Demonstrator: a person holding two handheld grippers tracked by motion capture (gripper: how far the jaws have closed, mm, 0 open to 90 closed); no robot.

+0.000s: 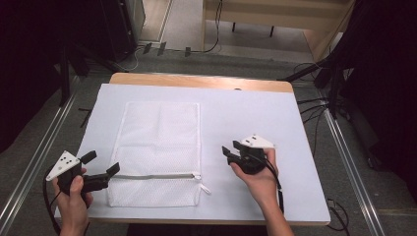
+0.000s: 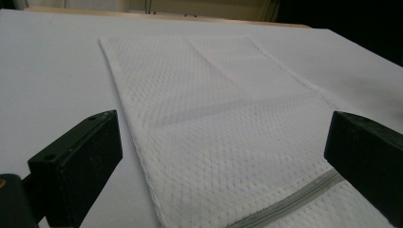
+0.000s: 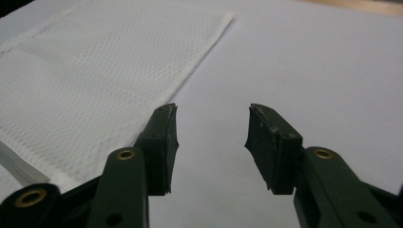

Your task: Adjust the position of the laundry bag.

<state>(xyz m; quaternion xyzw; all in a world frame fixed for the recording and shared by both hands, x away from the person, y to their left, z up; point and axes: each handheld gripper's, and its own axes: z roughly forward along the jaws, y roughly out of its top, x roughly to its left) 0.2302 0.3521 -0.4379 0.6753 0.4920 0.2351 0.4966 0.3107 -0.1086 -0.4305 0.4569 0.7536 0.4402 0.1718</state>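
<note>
Mesh bag (image 1: 158, 152) is laid lengthwise away from the person; its zipper end is flanked nearest by the wide-open left gripper (image 1: 102, 164), while the right gripper (image 1: 230, 148) is held narrower, apart.

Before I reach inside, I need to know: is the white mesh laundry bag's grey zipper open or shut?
Shut: the grey zipper runs as one closed line across the white mesh laundry bag, pull at the right end.
</note>
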